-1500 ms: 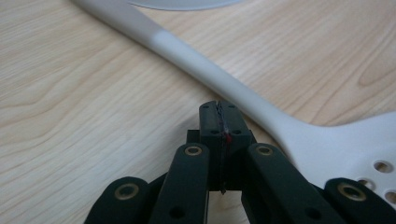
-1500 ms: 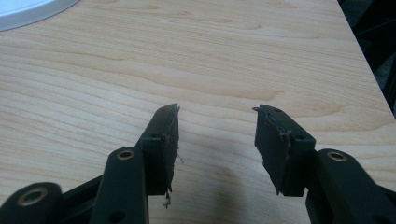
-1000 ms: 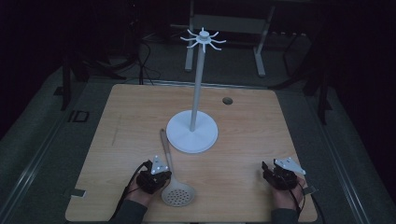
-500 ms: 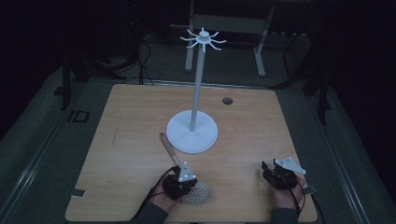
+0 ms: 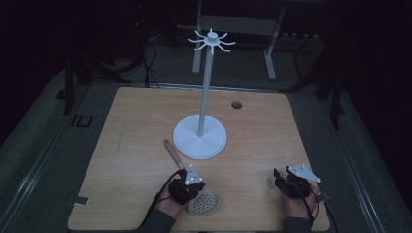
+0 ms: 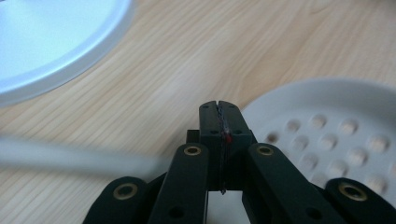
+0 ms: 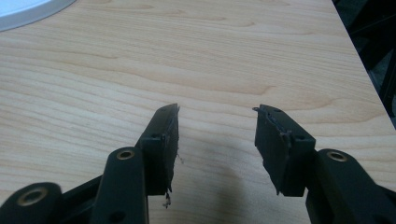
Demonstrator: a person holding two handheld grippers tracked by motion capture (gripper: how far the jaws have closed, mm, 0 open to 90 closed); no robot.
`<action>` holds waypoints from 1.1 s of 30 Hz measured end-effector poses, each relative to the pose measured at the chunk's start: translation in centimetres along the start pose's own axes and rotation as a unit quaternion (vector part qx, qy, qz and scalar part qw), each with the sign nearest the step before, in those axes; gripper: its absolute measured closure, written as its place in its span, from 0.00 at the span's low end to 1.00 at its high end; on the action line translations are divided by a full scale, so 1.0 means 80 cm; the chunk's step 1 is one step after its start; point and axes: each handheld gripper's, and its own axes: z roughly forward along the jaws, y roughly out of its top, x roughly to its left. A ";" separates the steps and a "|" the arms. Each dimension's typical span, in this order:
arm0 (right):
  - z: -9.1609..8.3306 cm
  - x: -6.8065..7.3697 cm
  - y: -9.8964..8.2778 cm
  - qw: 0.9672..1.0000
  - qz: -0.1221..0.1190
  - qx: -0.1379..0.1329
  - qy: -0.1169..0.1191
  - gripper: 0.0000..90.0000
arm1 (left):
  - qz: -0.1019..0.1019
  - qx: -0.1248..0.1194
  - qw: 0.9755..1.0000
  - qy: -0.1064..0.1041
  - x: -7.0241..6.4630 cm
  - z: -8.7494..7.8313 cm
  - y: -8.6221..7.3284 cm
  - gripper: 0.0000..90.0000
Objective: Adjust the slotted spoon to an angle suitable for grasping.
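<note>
High view: I see the left claw over the skimmer near the desk front edge, stand behind. Left gripper view: jaws pressed shut, gripping nothing visible. Right gripper view: right claw spread open above bare wood

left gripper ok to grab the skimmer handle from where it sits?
Probably yes, after opening. The left gripper sits right over the skimmer, where handle meets perforated head, but its jaws are pressed together with nothing visibly between them. Nothing else crowds the handle; the stand base lies farther up the table.
</note>
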 end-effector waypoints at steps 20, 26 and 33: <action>0.003 0.004 0.000 1.000 -0.008 0.005 0.001 0.55 | -0.010 0.022 1.000 -0.005 0.003 -0.005 -0.027 1.00; 0.005 0.006 0.000 1.000 -0.011 0.009 0.002 0.55 | -0.006 0.018 1.000 -0.013 -0.011 0.014 -0.010 1.00; 0.006 0.005 0.000 1.000 -0.011 0.007 0.004 0.55 | 0.016 0.016 1.000 -0.017 -0.035 0.048 0.023 1.00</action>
